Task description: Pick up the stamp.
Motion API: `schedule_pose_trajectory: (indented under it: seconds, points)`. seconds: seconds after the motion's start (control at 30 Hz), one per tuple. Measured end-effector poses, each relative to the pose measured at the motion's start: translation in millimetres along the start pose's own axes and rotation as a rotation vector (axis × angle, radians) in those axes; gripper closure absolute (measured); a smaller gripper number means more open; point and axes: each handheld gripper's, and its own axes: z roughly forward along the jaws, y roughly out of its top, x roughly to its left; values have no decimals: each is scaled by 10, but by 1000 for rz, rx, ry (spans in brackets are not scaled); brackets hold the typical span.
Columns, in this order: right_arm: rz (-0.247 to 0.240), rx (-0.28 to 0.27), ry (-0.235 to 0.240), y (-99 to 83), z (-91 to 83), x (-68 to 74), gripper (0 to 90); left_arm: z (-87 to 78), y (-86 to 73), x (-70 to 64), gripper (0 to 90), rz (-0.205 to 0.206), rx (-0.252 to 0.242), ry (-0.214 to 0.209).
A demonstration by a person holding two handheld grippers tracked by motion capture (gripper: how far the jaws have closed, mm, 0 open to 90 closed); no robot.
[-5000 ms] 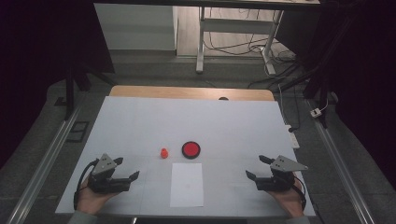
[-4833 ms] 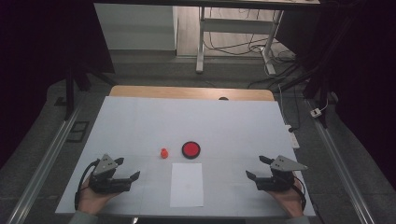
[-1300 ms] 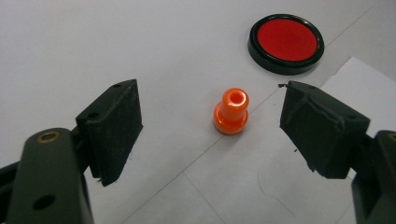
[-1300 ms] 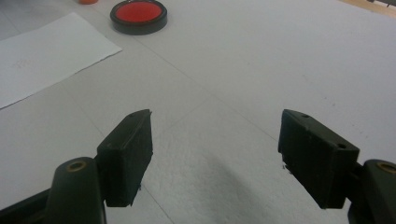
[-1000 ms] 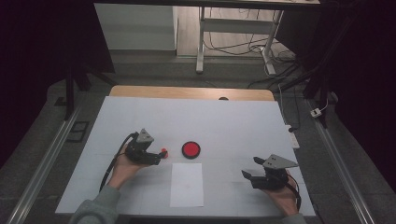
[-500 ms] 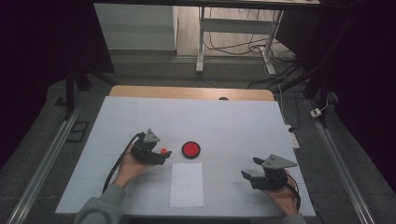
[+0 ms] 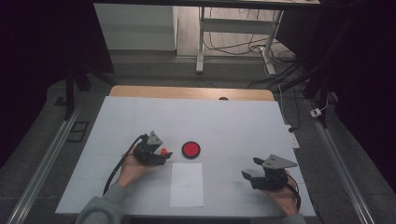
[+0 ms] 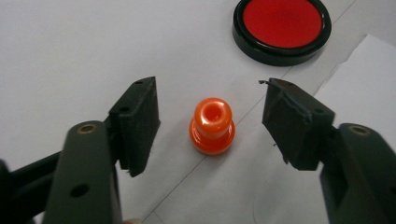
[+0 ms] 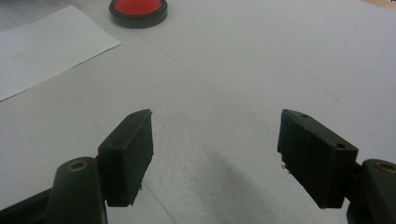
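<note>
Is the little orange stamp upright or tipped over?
Upright: the orange stamp stands on its base, knob up, between the left gripper's open jaws, untouched.

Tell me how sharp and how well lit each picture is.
High view: dim, dark surround, table evenly lit. Left gripper view: orange stamp sharp, with a glare spot on top; red ink pad crisp. Right gripper view: jaws soft, paper and ink pad blurred.

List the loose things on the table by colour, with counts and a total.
Orange: 1, the stamp between the left gripper fingers.
Red: 1, the ink pad, black-rimmed.
White: 1, the paper sheet.
Total: 3.
</note>
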Motion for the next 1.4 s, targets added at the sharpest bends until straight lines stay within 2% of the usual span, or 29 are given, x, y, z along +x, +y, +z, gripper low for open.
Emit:
schedule_pose_trajectory:
  seconds: [0.73, 1.0, 1.4]
  points:
    - [-7, 16, -2, -12, 10, 3, 265, 9, -38, 7, 700, 33, 0, -12]
    - [-10, 18, -5, -12, 10, 6, 265, -2, -37, 4, 716, 37, 1, -7]
    - [-9, 13, -6, -12, 8, 6, 266, -49, -31, 20, 717, 19, -26, -3]
